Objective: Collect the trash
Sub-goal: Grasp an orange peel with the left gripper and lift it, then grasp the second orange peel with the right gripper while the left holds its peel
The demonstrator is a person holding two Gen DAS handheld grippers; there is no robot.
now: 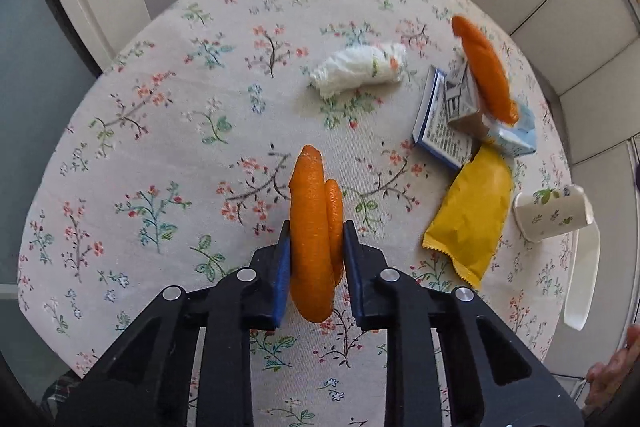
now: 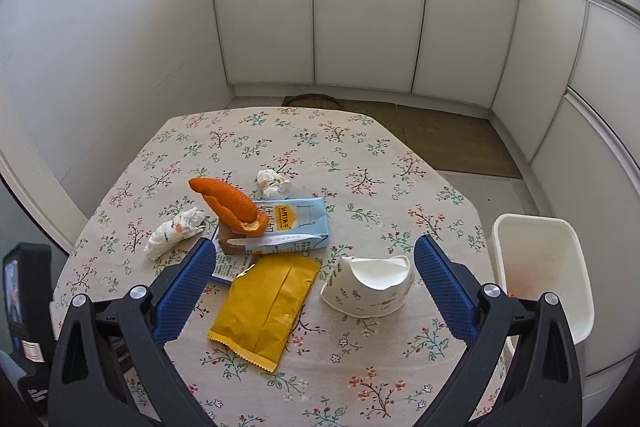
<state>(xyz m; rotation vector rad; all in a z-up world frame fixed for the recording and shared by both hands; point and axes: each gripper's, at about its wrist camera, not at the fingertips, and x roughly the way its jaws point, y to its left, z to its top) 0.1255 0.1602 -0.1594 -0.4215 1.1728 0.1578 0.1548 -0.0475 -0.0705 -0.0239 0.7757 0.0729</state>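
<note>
My left gripper [image 1: 316, 231] is shut on a curled orange peel [image 1: 310, 227], held just above the floral tablecloth [image 1: 160, 147]. To its right lie a crumpled tissue [image 1: 360, 69], a second orange peel [image 1: 486, 71] resting on a drink carton [image 1: 516, 135], a yellow wrapper [image 1: 470, 215] and a crushed paper cup [image 1: 552, 213]. My right gripper [image 2: 315, 245] stands open over the table's near side. The yellow wrapper [image 2: 264, 307] and the paper cup [image 2: 368, 287] lie between its fingers, below them. The carton [image 2: 296, 227] and the peel on it [image 2: 232, 203] lie just beyond.
A white bin [image 2: 540, 267] stands off the table's right edge. Another crumpled tissue [image 2: 272, 183] lies behind the carton, and a blue-edged box [image 1: 438, 127] lies under it. White cabinets ring the far side. A hand [image 1: 616, 375] shows at the lower right.
</note>
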